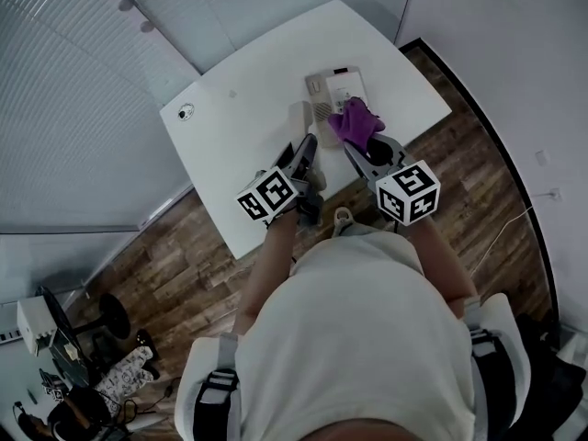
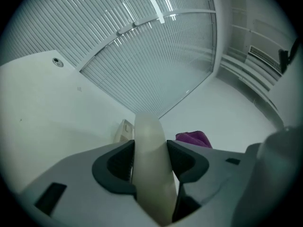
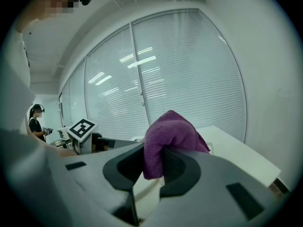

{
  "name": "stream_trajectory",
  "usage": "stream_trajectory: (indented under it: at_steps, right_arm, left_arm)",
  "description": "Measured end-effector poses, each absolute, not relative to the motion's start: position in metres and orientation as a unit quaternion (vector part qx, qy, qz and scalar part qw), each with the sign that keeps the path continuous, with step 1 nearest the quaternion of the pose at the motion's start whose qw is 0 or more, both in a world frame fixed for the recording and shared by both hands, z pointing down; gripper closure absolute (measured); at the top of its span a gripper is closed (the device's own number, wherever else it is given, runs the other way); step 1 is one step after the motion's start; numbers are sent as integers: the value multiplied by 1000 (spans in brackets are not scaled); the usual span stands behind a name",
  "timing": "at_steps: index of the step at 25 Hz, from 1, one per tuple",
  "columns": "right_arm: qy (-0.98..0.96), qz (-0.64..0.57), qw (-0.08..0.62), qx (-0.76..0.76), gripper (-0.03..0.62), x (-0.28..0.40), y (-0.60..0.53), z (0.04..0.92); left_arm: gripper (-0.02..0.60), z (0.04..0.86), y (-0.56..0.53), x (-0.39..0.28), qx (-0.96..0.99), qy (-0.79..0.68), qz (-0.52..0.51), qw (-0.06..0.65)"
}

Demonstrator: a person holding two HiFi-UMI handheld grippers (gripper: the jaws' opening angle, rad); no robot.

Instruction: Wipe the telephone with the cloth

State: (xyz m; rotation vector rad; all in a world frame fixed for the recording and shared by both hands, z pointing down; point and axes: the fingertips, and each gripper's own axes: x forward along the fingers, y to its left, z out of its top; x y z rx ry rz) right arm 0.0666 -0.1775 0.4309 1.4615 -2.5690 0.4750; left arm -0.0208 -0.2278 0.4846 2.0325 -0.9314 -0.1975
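The left gripper clasped the cream handset in its jaws, just left of the telephone base on the bench. The right gripper pinched the purple cloth in its jaws.

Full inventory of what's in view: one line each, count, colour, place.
table: 1, white, in front of the person
telephone base: 1, off-white, far side of the table
handset: 1, cream, between the left gripper's jaws
cloth: 1, purple, bunched in the right gripper's jaws, by the telephone base
cable grommet: 1, grey, table's left corner
floor: wood, brown, around the table
bystander: 1, dark top, far background
left gripper: 1, grey, closed on the handset
right gripper: 1, grey, closed on the cloth
torso: 1, white top, bottom of head view
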Motion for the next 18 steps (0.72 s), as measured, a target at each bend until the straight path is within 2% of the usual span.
stream_trajectory:
  at_steps: [18]
  right_arm:
    - [-846, 178, 67, 498, 507, 110, -255, 441]
  left_arm:
    - [359, 523, -305, 33, 803, -426, -2, 417]
